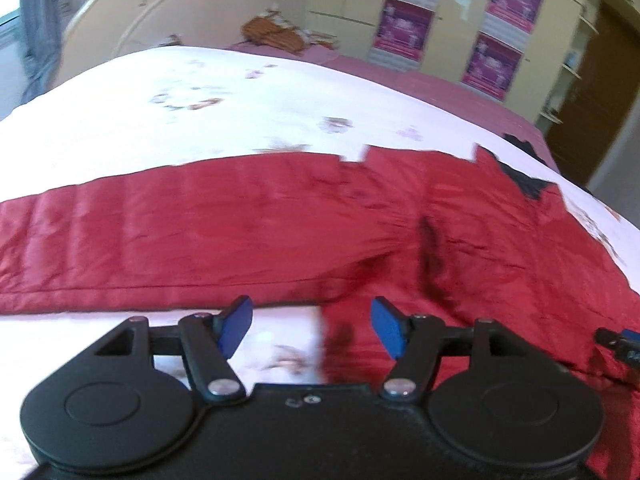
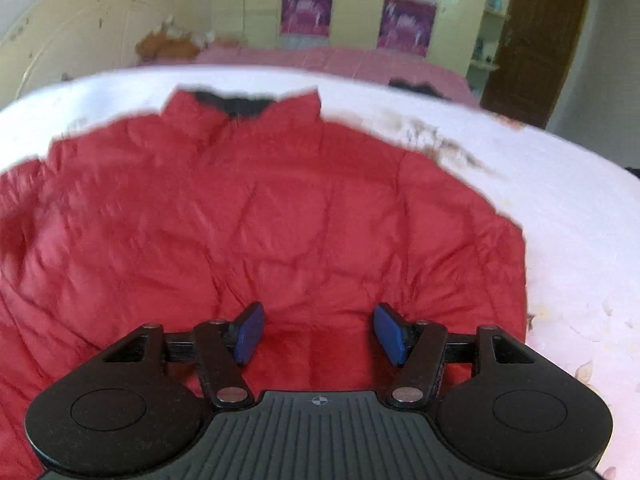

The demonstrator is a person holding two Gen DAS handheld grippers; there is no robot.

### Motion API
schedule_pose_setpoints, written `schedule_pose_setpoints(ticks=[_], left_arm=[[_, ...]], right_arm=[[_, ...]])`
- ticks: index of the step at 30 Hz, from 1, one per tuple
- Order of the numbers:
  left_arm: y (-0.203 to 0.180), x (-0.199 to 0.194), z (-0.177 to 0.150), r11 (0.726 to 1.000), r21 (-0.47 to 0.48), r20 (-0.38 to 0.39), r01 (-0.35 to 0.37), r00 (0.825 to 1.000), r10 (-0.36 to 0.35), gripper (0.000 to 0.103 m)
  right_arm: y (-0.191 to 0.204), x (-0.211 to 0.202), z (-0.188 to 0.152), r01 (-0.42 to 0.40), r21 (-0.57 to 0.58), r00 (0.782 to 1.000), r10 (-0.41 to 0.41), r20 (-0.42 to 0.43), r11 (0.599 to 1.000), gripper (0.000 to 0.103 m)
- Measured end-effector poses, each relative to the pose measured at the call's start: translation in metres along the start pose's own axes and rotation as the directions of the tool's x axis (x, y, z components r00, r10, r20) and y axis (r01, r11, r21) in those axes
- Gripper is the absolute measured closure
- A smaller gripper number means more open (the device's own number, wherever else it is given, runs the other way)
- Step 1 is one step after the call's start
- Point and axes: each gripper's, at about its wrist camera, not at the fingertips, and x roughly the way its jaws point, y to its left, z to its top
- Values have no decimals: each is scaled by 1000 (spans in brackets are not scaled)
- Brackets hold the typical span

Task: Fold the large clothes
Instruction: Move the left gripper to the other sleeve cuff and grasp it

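White bed cover (image 2: pixel 560 216) holds the red jacket (image 2: pixel 260 220), spread flat. Both the left gripper (image 1: pixel 311 330) and right gripper (image 2: pixel 319 333) have jaws open, holding nothing, above the jacket's near edge.

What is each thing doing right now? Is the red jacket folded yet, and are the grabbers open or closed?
Red jacket: spread flat on the bed, front down, collar at the far end, not folded yet.
Sleeve: stretched straight out to the side.
Left gripper: jaws open, holding nothing.
Right gripper: jaws open above the jacket's hem, holding nothing.
White bedspread: lying under the jacket.
Brown door: too blurred to tell.
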Motion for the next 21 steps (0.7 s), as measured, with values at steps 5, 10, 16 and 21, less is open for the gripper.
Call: schedule_pose_setpoints(ticks=[5, 10, 16, 21], left_arm=[[32, -6, 0, 998, -52, 4, -46, 999, 46, 38], [67, -10, 1, 989, -120, -2, -85, 996, 85, 38], [115, -14, 0, 969, -202, -16, -144, 990, 144, 38], [158, -23, -6, 938, -288, -32, -191, 981, 190, 38]], right_arm=[[23, 15, -4, -12, -39, 999, 10, -51, 999, 43], [22, 22, -2, -10, -36, 998, 8, -59, 999, 42], [26, 23, -6, 16, -45, 999, -19, -50, 999, 42], [30, 23, -4, 32, -50, 997, -35, -64, 998, 42]])
